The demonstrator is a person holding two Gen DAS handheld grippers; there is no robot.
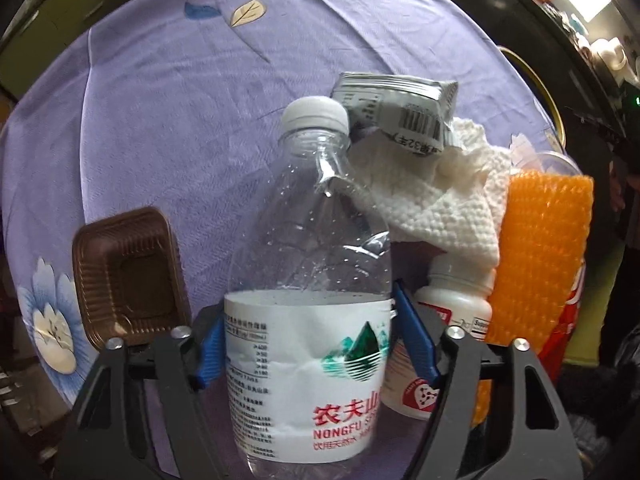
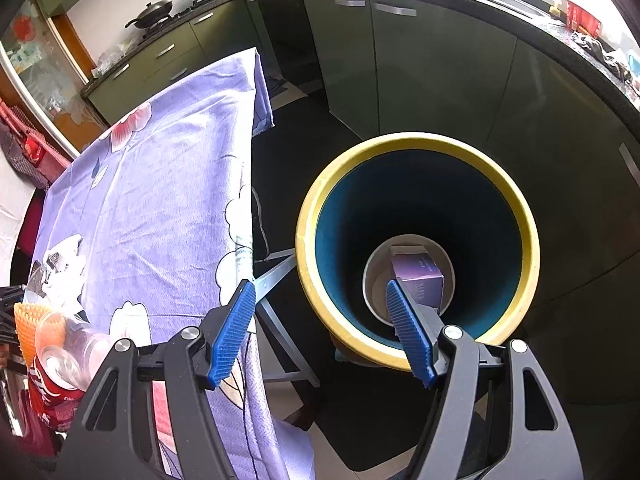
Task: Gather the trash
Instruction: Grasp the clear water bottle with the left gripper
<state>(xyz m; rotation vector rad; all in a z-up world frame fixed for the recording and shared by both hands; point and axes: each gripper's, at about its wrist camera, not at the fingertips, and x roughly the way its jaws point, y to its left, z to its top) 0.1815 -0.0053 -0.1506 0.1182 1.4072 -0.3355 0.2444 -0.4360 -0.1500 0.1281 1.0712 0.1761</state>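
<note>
The left gripper (image 1: 306, 344) had its jaws pinching the clear water bottle (image 1: 308, 280) near the table's (image 1: 160, 120) edge; the right gripper (image 2: 320, 332) hung spread and empty over the yellow-rimmed bin (image 2: 416, 248).

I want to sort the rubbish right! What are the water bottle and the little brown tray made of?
Water bottle: clear thin plastic, likely; you see through it, it is dented, with a paper-like label. Brown tray: thin glossy moulded plastic, probably; ribbed, shiny walls.

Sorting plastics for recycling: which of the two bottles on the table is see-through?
The Nongfu water bottle between the left gripper pads: clear, dented, white cap. The smaller bottle right of it is opaque white.
</note>
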